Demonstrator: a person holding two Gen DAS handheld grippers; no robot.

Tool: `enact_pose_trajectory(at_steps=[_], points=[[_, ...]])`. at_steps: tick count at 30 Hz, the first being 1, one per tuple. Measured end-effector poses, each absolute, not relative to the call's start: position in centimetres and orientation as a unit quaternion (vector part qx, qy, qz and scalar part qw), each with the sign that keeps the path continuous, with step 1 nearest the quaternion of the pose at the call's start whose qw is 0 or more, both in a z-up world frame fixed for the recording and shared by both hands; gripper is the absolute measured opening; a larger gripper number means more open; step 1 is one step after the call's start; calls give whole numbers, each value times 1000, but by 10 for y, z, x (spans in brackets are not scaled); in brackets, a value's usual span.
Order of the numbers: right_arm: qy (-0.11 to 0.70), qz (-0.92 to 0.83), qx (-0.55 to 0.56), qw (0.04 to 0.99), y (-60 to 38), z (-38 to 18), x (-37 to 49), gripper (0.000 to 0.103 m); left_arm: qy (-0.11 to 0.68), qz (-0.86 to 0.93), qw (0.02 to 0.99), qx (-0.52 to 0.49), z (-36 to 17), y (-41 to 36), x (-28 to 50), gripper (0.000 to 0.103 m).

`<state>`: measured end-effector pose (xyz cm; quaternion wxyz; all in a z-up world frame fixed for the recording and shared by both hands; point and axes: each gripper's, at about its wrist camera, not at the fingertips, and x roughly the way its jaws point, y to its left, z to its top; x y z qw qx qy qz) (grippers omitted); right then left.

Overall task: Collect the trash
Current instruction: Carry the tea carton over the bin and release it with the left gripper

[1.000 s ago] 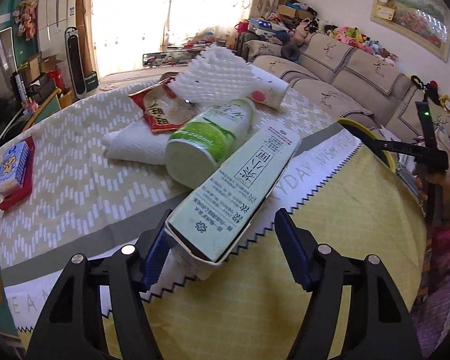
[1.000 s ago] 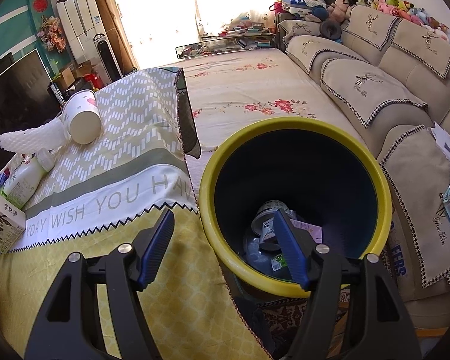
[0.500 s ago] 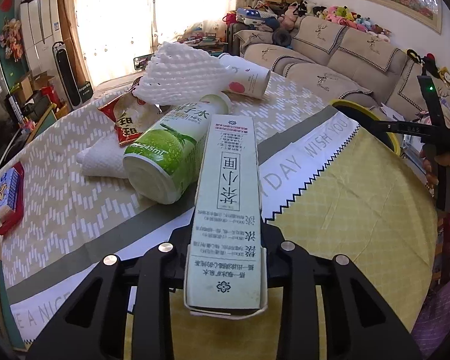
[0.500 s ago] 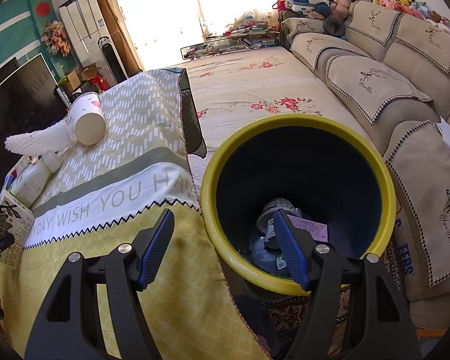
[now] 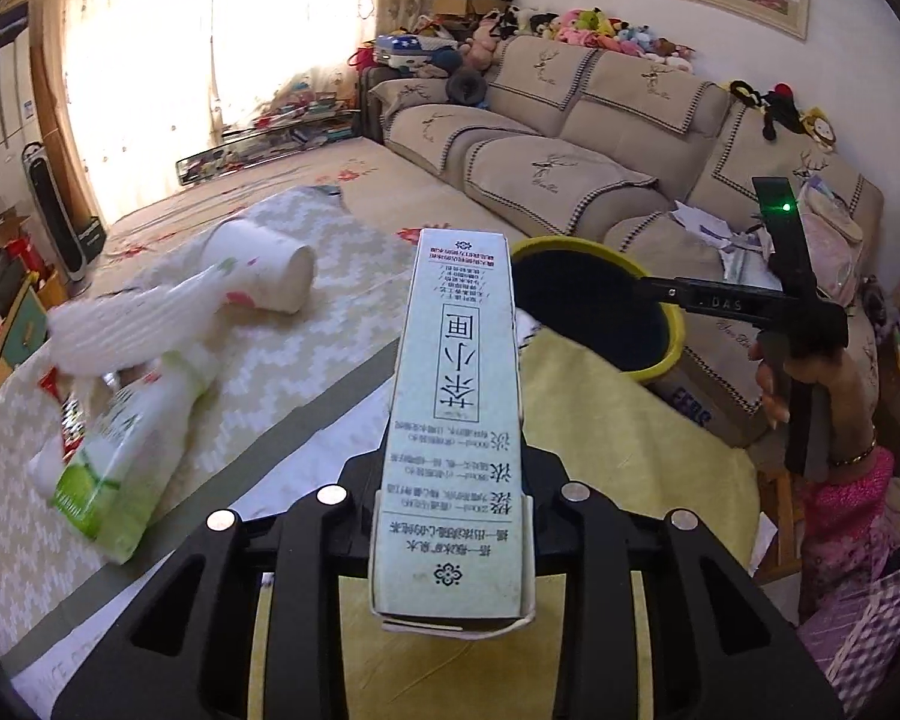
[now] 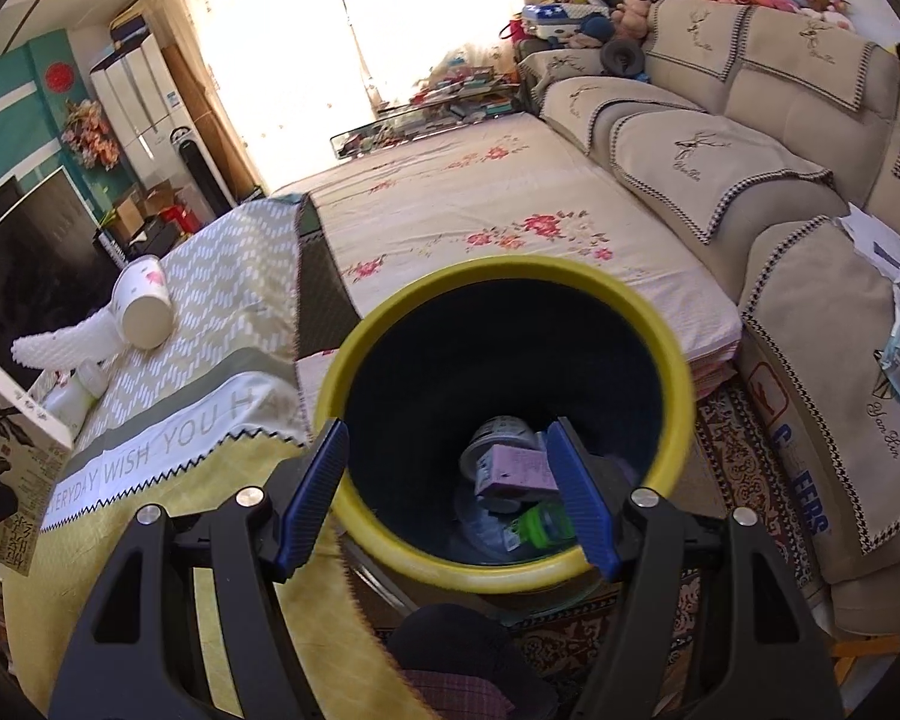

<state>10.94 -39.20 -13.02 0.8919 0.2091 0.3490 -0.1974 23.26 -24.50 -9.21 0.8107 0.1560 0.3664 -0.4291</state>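
A long, narrow pale-green carton (image 5: 455,420) with dark printed characters is clamped near its near end by the left claw (image 5: 453,498), whose fingers are closed against its two sides. The carton's long axis runs straight away from the camera, its far end tilted up and pointing towards the yellow-rimmed bin (image 5: 660,360), which stands just beyond and to the right of it. The carton is lifted clear of the surface (image 5: 306,360), which is covered with a patterned cloth of white chevrons, a grey band and a yellow section.

To the left of the bin, lying on the surface, are a green-and-white bottle (image 5: 126,438) on its side, a white foam net sleeve (image 5: 132,324) and a white paper cup (image 5: 270,270) tipped over with its mouth towards the bin. These are blurred.

Seen from the right wrist, the carton (image 6: 12,456) appears at the far left edge, well to the left of the bin (image 6: 510,576). The right claw (image 6: 450,492) hangs over the bin's near rim with its blue-padded fingers (image 6: 315,492) spread wide and nothing between them. Inside the bin lie a pale pink carton (image 6: 513,468), a round container (image 6: 498,438) and a clear bottle with a green label (image 6: 534,525).

To the right of the bin runs a beige sofa (image 6: 750,180). In the left wrist view a hand (image 5: 810,384) holds the right claw's black handle above the bin's right side.
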Motion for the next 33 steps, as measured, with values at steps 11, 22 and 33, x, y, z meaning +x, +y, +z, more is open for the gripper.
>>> enact_pose_trajectory(at_steps=[11,22,33], points=[[331,-234,245,881,-445,-135,62,65,397,-486,759,173,-115,-420,249,32],[330,-240,265,873,-468,-144,46,65,372,-461,787,177,-123,-499,260,66],[349,-176,232,890,-421,-138,83,66,290,-376,878,66,-64,-327,242,74]])
